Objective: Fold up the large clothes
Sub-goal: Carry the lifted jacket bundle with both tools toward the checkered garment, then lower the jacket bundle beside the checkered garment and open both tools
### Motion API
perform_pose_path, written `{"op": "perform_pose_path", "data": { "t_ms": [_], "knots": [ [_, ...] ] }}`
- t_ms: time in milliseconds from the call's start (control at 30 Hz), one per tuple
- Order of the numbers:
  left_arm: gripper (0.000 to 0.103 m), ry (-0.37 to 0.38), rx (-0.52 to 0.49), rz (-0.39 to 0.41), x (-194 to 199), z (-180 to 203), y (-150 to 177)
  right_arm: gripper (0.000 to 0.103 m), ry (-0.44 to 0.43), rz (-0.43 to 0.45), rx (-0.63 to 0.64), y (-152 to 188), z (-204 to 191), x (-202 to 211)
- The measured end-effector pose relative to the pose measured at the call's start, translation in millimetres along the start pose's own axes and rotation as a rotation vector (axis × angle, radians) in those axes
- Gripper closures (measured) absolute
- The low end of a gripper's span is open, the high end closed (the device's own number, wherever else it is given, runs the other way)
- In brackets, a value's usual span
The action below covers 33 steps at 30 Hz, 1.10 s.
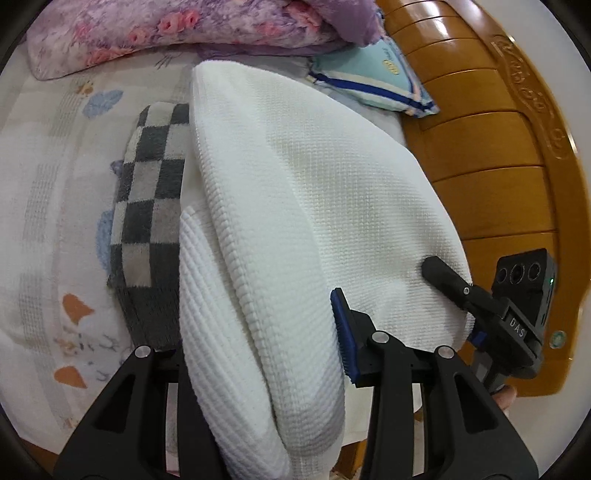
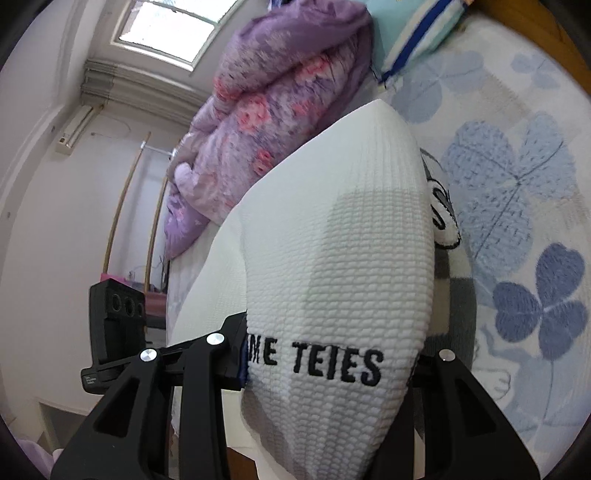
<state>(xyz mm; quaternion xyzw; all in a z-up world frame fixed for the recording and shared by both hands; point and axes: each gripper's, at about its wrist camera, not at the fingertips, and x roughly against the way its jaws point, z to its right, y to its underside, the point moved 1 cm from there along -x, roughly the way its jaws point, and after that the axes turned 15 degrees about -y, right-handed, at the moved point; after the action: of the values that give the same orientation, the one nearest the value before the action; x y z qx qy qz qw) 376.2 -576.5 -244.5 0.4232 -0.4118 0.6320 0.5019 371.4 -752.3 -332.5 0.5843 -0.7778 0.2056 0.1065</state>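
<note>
A white waffle-knit garment (image 1: 314, 192) lies folded on the bed, partly over a grey checkered garment (image 1: 151, 192). My left gripper (image 1: 258, 332) is shut on a thick fold of the white garment at its near edge; its left finger is hidden by cloth, its blue pad (image 1: 345, 332) shows on the right. My right gripper (image 2: 325, 354) is shut on another fold of the white garment (image 2: 332, 258), which bears black embroidered letters. The right gripper also shows in the left wrist view (image 1: 476, 299), at the garment's right edge.
A purple floral quilt (image 1: 177, 33) is heaped at the far side of the bed. A light blue pillow (image 1: 376, 77) lies beside the wooden headboard (image 1: 491, 177). The bedsheet (image 2: 517, 206) has blue clover prints. A window (image 2: 173, 26) and white wall are at left.
</note>
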Motion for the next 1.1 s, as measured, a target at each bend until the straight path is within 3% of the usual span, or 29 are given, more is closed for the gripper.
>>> {"op": "perform_pose_path", "data": {
  "t_ms": [67,100,133,167,233,333,567,733,833,867,967,1000,1033,1100],
  "knots": [
    [0.064,-0.028,-0.012,-0.008,-19,-1,0,0.068,0.011,-0.023,0.028,-1,10,-4],
    [0.058,-0.051,-0.017,-0.012,-27,-1,1,0.068,0.022,-0.037,0.045,-1,16,-6],
    [0.044,-0.09,-0.014,-0.023,-38,-3,1,0.068,0.038,-0.05,0.051,-1,22,-8],
    [0.038,-0.15,0.003,-0.045,-48,-6,2,0.066,0.077,-0.076,0.055,-1,30,-11],
    [0.03,-0.237,0.032,-0.049,-55,-11,5,0.042,0.154,-0.114,0.037,3,44,-12],
    [0.019,-0.37,0.056,-0.023,-46,-17,11,0.018,0.237,-0.152,0.007,15,55,-5],
    [0.018,-0.63,0.069,0.014,-9,-28,22,0.015,0.325,-0.097,-0.004,34,47,40],
    [0.021,-0.576,0.041,0.071,17,-12,25,0.015,0.416,0.09,0.069,35,16,87],
    [0.027,-0.524,0.012,0.102,20,9,18,0.016,0.376,0.16,0.128,21,1,103],
    [0.027,-0.49,-0.002,0.116,19,17,13,0.022,0.348,0.165,0.152,15,-4,104],
    [0.027,-0.469,-0.026,0.156,7,36,-4,0.048,0.27,0.096,0.273,-2,-21,89],
    [0.027,-0.458,-0.029,0.163,-1,40,-14,0.064,0.271,0.041,0.308,-11,-24,75],
    [0.027,-0.448,-0.027,0.165,-9,43,-23,0.07,0.271,-0.001,0.325,-17,-22,63],
    [0.027,-0.447,-0.014,0.18,-25,46,-46,0.07,0.295,-0.064,0.347,-29,-19,36]
  ]
}}
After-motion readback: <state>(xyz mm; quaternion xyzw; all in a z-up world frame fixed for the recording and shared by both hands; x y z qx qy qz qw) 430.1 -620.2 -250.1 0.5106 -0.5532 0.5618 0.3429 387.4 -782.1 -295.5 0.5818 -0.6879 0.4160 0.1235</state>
